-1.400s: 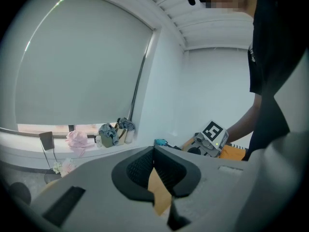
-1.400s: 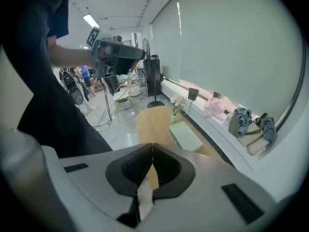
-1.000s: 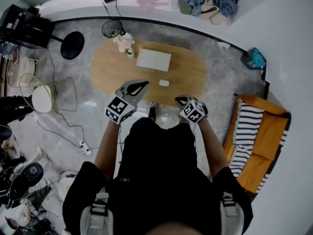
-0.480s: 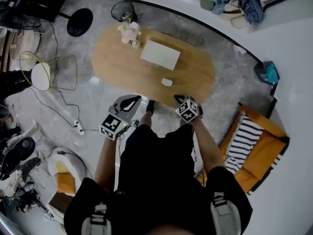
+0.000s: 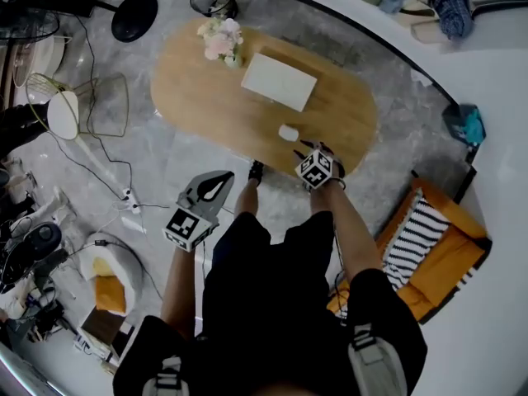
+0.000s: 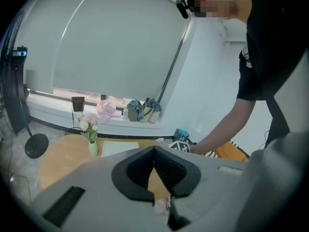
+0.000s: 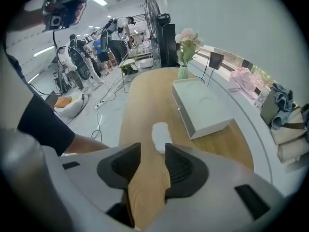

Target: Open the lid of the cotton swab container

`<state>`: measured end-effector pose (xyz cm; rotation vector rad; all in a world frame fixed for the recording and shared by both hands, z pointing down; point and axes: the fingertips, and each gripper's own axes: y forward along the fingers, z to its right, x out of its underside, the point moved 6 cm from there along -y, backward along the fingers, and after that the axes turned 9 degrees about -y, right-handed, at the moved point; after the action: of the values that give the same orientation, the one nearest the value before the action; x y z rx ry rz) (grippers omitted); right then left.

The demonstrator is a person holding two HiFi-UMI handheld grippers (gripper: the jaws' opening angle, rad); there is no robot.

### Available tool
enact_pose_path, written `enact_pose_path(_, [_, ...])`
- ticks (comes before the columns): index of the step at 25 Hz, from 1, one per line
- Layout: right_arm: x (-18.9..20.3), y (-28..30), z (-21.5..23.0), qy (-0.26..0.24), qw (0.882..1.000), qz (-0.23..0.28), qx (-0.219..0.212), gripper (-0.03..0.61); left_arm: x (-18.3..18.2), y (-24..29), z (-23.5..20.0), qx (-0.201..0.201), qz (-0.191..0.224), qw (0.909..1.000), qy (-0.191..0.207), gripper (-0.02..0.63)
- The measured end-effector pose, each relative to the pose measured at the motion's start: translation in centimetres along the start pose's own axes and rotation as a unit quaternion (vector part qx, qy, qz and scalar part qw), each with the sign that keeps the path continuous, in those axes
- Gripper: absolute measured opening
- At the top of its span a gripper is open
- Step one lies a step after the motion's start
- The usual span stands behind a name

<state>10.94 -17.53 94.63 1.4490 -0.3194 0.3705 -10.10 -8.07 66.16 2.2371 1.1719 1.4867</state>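
Observation:
On the oval wooden table (image 5: 206, 97) lie a small white rounded container (image 5: 288, 132) and, farther back, a flat white rectangular box (image 5: 279, 81). My right gripper (image 5: 316, 160) hangs over the table's near edge, just short of the small container (image 7: 161, 135). Its jaws have just been opening and now stand open (image 7: 153, 149), with only bare tabletop between them. The flat box (image 7: 203, 108) lies beyond, to the right. My left gripper (image 5: 224, 176) is shut and empty (image 6: 154, 150), held low over the floor to the left of the person's legs, off the table.
A green vase of pink flowers (image 5: 223, 44) stands at the table's far left end. A black round fan base (image 5: 136, 15), a wire chair (image 5: 91, 110) and cables lie on the floor to the left. An orange sofa with a striped cushion (image 5: 421, 238) is at the right.
Both grippers have sunk. The right one came down to the table's near edge by the small white container. The left one dropped beside the person's left leg.

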Motion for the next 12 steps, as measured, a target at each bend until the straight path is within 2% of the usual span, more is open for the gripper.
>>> enact_pose_path(8, [0.7,4.3,2.0,-0.025,0.999,-0.027,-0.001,0.219,1.2,1.5,-1.4,0.004,-0.012,0.9999,-0.005,0.000])
enact_pose_path(12, [0.6,5.8,2.0,-0.033,0.999,-0.028,-0.001,0.233,1.9,2.0,-2.0,0.006,-0.017,0.9998,-0.006,0.000])
